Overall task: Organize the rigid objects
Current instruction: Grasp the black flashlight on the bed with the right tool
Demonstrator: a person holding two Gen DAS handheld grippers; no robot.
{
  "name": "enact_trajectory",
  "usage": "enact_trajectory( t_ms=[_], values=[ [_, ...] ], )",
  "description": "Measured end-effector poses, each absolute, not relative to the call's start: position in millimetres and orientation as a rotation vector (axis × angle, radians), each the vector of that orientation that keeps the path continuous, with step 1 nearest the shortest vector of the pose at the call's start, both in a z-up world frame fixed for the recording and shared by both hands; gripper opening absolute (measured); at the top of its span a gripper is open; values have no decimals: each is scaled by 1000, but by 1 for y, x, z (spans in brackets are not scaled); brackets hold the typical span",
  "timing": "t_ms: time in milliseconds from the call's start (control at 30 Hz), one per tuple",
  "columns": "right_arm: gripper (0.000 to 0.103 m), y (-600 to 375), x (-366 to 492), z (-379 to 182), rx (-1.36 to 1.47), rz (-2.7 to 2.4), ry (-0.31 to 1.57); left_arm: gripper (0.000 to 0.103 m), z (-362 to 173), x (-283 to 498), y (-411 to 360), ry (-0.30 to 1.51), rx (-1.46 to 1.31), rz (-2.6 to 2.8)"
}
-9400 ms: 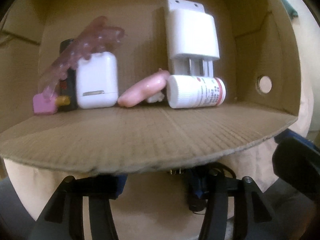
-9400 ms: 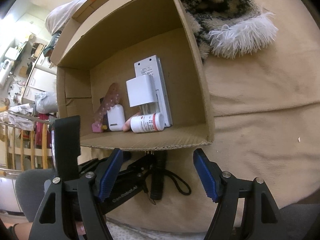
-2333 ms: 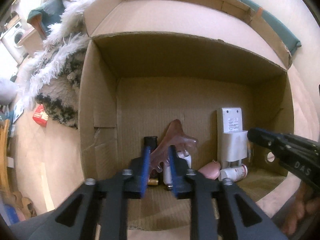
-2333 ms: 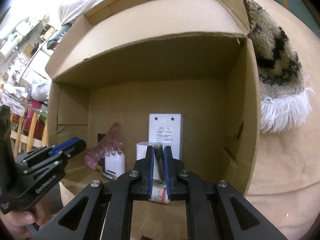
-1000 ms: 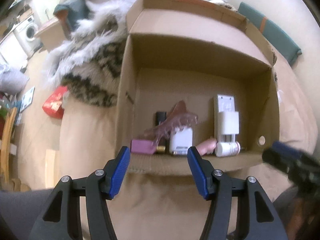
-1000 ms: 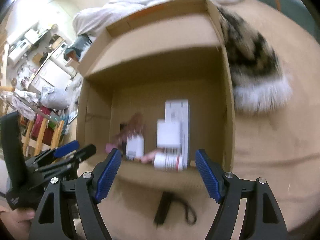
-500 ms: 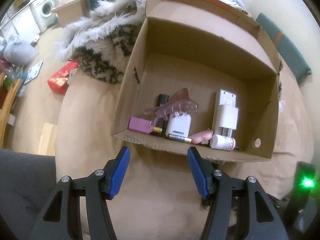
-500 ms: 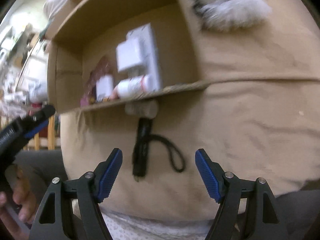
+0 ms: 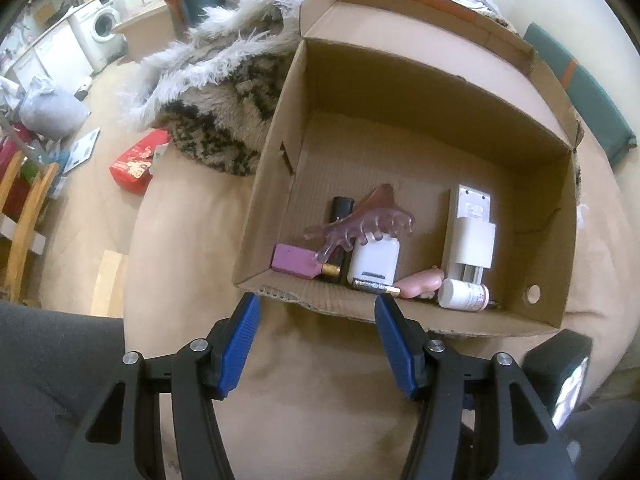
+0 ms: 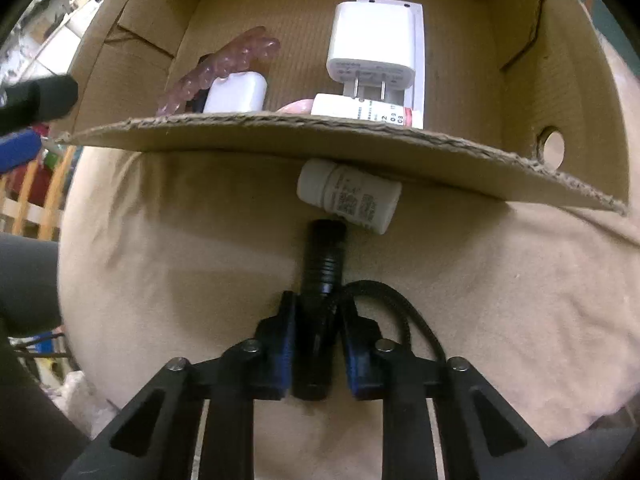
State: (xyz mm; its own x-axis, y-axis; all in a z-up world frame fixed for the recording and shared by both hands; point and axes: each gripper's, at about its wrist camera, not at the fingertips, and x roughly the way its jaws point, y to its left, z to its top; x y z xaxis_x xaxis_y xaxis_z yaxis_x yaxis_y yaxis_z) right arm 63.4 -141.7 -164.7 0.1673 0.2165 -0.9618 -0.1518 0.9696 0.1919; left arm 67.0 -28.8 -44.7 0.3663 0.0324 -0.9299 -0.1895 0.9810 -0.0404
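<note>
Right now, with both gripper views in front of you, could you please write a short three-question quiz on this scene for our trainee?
1. True or false: the right gripper is closed on the black ribbed cylindrical flashlight.
2. Multiple choice: the white pill bottle with the grey printed label on the beige cushion lies
A. inside the brown cardboard box
B. outside it, against its front flap
C. between the left gripper's jaws
3. Fill in: the left gripper is ____ and holds nothing.

Key
1. True: its jaws have just been closing, and the flashlight sits between the pads.
2. B
3. open
</note>
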Motion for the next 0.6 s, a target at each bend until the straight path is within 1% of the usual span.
enact_trajectory(
  t_ms=[167, 433, 600],
  values=[
    [21, -171, 57, -161, 262, 269, 1407, 56, -52, 64, -28, 1188, -126, 170],
    [21, -187, 61, -155, 322, 287, 1402, 56, -46, 60, -41, 1157, -67, 158],
    [21, -195, 63, -143, 335, 296, 1374, 56, -54, 55, -45, 1179, -46, 141]
  ],
)
